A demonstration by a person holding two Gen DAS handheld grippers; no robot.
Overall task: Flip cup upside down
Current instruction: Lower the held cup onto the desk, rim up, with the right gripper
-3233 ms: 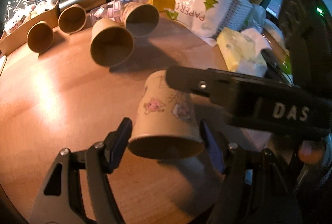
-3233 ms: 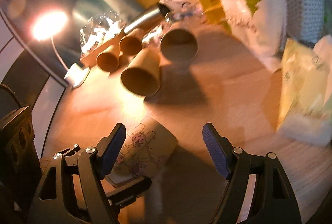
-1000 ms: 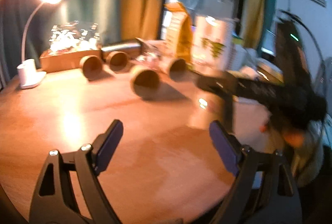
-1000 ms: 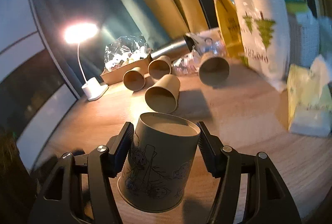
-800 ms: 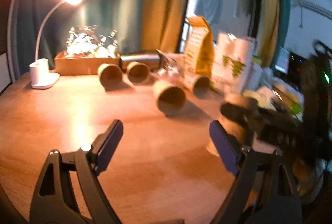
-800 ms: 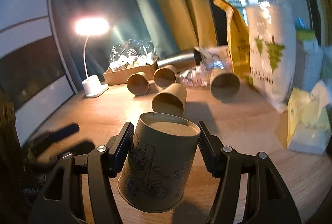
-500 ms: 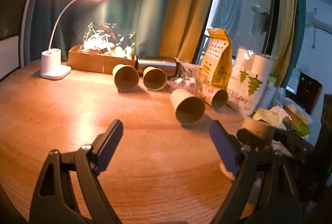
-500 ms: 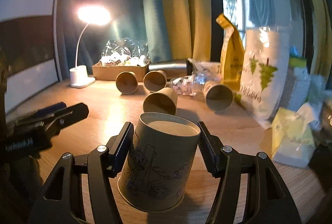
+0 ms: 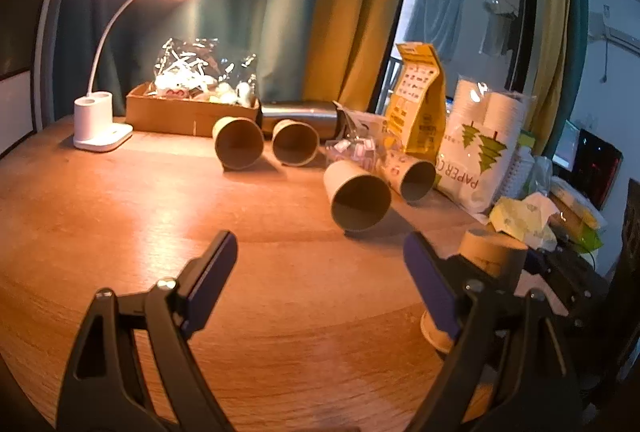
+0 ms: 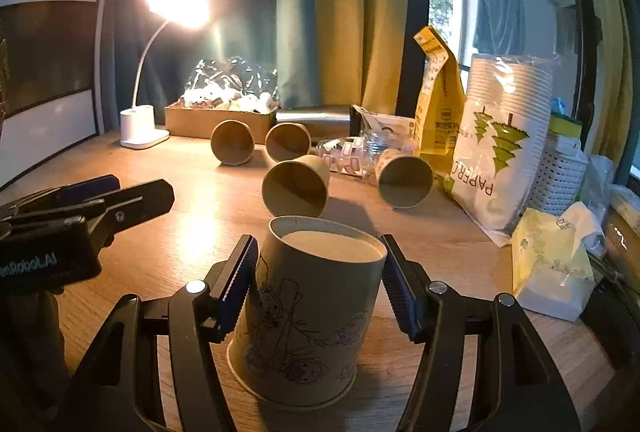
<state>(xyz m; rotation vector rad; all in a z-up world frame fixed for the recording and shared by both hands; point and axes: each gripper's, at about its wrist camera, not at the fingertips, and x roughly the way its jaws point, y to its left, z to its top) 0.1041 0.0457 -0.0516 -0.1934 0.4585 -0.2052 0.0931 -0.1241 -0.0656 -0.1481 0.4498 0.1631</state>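
Note:
A brown paper cup with cartoon drawings [image 10: 308, 316] stands upside down, rim on the wooden table [image 10: 192, 232], slightly tilted. My right gripper [image 10: 318, 282] is shut on it, both pads against its sides. The same cup shows at the right of the left wrist view [image 9: 486, 260], partly hidden behind my left finger. My left gripper [image 9: 316, 272] is open and empty, above the table to the cup's left; it also shows at the left edge of the right wrist view [image 10: 100, 200].
Several brown paper cups lie on their sides further back [image 10: 296, 188] [image 10: 404, 180] [image 10: 232, 142] [image 10: 288, 141]. Behind them are a cardboard box [image 10: 216, 120], a lit desk lamp [image 10: 138, 132], a steel flask [image 10: 316, 118], a yellow bag [image 10: 438, 112] and a paper-cup pack [image 10: 500, 136]. A tissue pack [image 10: 552, 264] lies right.
My right gripper carried the held cup down until its rim met the table. My left gripper swung left and drew back; the view steadied.

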